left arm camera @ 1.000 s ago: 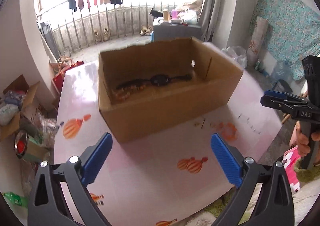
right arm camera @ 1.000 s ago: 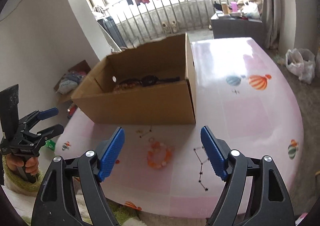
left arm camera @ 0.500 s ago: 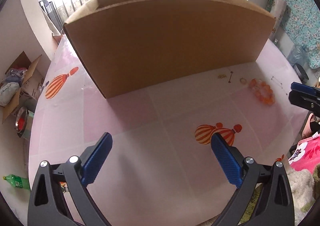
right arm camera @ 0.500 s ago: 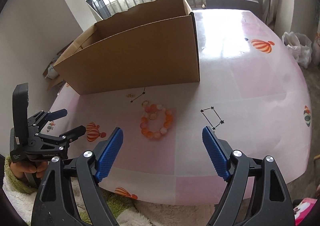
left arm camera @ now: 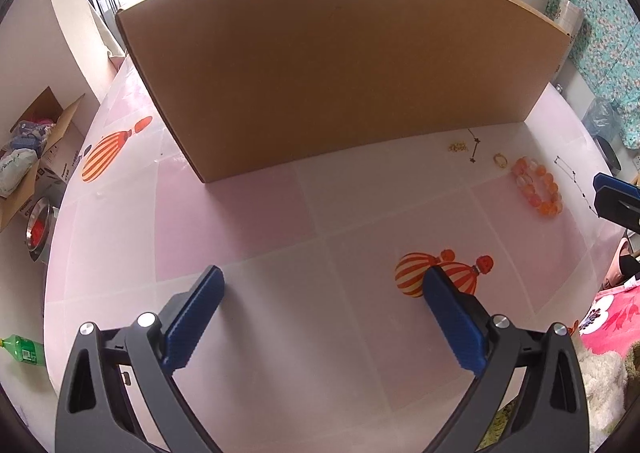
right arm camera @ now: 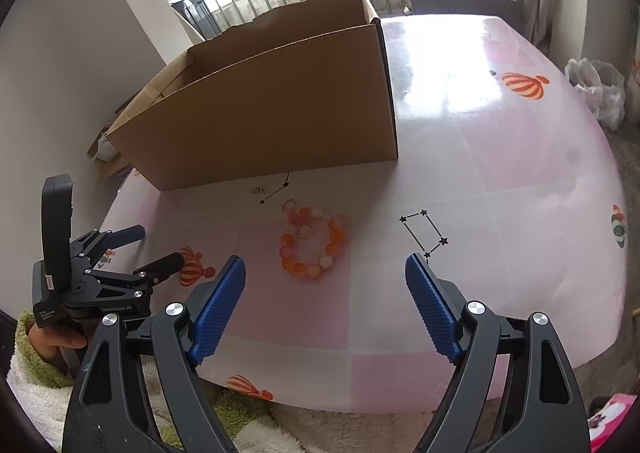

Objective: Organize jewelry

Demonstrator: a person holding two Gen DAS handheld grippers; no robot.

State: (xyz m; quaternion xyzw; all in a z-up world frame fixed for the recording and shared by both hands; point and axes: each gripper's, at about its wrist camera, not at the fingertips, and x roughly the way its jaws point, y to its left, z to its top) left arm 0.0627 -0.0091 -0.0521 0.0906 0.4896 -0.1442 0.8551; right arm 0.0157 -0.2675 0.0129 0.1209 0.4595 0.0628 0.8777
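Nearby, cardboard box (right arm camera: pixel 280 109) behind bracelet (right arm camera: pixel 312 241), contents apparently hidden.

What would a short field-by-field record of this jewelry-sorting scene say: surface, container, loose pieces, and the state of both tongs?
surface: pink table with balloon prints
container: open cardboard box, standing on the table
bracelet: orange bead bracelet, on the table in front of the box
ring: small gold ring, beside the bracelet
chains: thin star chain to its right; another near the box
left tongs: open, empty
right tongs: open, empty, short of the bracelet
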